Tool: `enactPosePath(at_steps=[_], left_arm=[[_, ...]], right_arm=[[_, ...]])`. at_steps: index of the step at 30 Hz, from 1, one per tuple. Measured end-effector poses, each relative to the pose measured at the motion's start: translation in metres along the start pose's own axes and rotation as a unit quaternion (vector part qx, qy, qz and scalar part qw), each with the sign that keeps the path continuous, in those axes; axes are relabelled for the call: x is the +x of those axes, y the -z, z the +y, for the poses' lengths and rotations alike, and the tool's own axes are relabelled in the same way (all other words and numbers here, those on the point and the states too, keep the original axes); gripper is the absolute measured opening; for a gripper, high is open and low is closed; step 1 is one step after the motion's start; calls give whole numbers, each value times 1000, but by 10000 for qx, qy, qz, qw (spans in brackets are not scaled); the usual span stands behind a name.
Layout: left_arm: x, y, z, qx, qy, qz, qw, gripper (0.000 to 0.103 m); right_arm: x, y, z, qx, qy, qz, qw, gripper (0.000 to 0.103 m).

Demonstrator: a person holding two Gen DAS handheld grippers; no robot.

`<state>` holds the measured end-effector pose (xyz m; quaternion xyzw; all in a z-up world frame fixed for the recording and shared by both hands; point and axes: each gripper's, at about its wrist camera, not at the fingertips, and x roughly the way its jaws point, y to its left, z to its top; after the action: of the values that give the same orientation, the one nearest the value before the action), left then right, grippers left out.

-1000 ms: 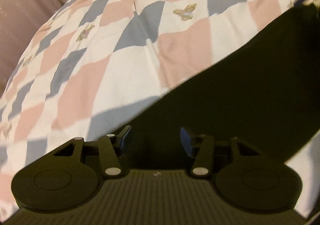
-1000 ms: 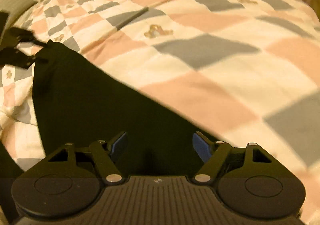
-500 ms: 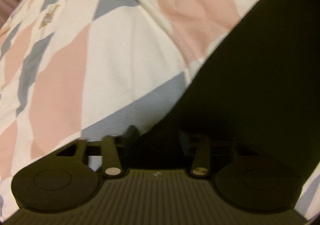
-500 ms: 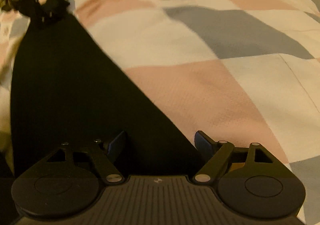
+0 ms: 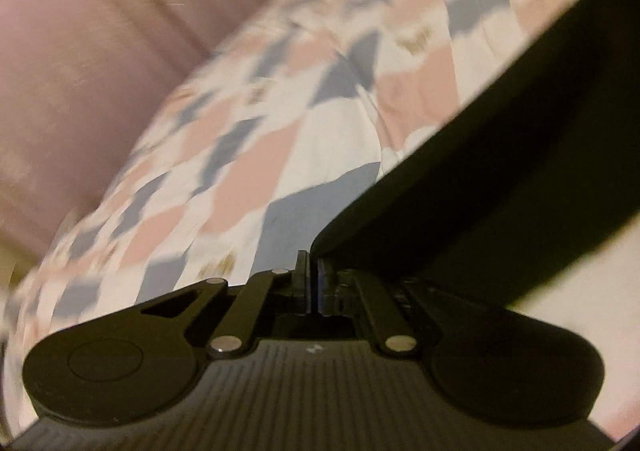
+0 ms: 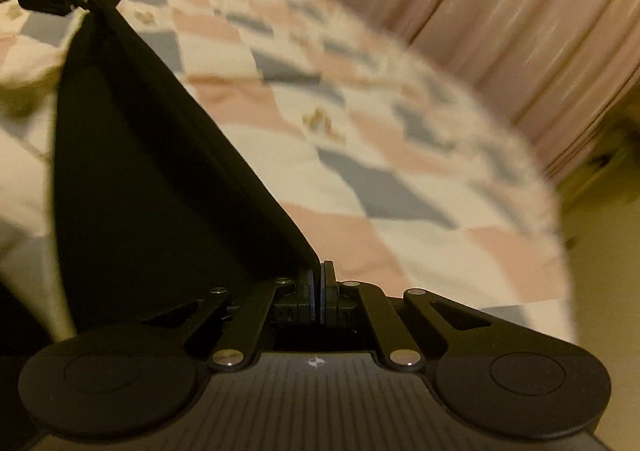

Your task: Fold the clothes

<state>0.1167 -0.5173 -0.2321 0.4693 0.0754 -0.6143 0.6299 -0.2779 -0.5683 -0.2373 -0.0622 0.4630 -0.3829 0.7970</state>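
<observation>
Loads of open bed, one dark sheet in the way

The checkered quilt [image 6: 400,179] lay bare toward the pink curtain [image 6: 520,11]; only the taut black garment [image 6: 160,179] blocked passage between both grippers.

No readable txt, labels, brands or nos. in either view; both are blurred

A checkered quilt [image 5: 320,155] lies before pink curtains [image 6: 520,11].

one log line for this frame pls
left gripper: shut on black cloth garment | right gripper: shut on same garment | garment raised, taut over checked pink-grey-white bedspread
</observation>
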Motion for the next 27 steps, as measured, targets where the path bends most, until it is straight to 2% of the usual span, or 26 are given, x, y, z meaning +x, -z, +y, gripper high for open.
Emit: enactPosePath(at_steps=[3, 6, 8, 9, 10, 11, 12, 13, 14, 15, 16, 17, 18, 21, 22, 25, 27], left_arm=[[-82, 42, -24, -653, -187, 55, 9977, 3], [-138, 91, -57, -1339, -73, 608, 9891, 3], [-161, 122, -81, -1708, 109, 1165, 9783, 5], [-167, 136, -93, -1742, 142, 1439, 9740, 7], [-173, 148, -101, -1867, 155, 1640, 9685, 7], [-178, 159, -103, -2136, 139, 1729, 9614, 7], [-184, 170, -105, -2403, 122, 1817, 9535, 7], [-188, 178, -105, -2672, 81, 1797, 9467, 7], [-191, 182, -102, -2946, 0, 1611, 9419, 7], [-193, 185, -100, -3195, -68, 1404, 9371, 7], [-192, 186, -99, -3420, -131, 1147, 9326, 10], [-189, 185, -100, -3581, -186, 908, 9291, 18], [-184, 182, -102, -3611, -191, 748, 9293, 20], [-168, 174, -109, -3695, -204, 269, 9286, 20], [-163, 170, -110, -3661, -214, 150, 9302, 21], [-150, 153, -112, -3281, -293, -24, 9442, 23], [-138, 145, -109, -3044, -474, -115, 9513, 31]], right_arm=[[-68, 20, 46, -17, 337, -157, 9993, 1], [-122, 55, 96, 205, 257, 142, 9994, 2], [-134, 79, 128, 296, 13, 644, 9975, 11], [-139, 94, 141, 348, -126, 947, 9948, 26], [-143, 106, 149, 420, -249, 1189, 9917, 32], [-148, 117, 154, 550, -353, 1282, 9896, 32], [-153, 127, 155, 730, -454, 1321, 9875, 37], [-155, 135, 149, 1065, -535, 1239, 9851, 46], [-155, 144, 139, 1514, -590, 1124, 9803, 50], [-154, 154, 126, 2004, -656, 975, 9726, 50], [-150, 165, 110, 2588, -759, 751, 9600, 50], [-143, 176, 94, 3169, -884, 515, 9429, 50], [-136, 187, 80, 3661, -991, 289, 9248, 50], [-113, 220, 46, 4727, -1275, -320, 8713, 51], [-108, 226, 40, 4801, -1316, -433, 8662, 51], [-97, 242, 27, 4942, -1443, -832, 8533, 51], [-97, 251, 23, 4997, -1475, -1087, 8466, 51]])
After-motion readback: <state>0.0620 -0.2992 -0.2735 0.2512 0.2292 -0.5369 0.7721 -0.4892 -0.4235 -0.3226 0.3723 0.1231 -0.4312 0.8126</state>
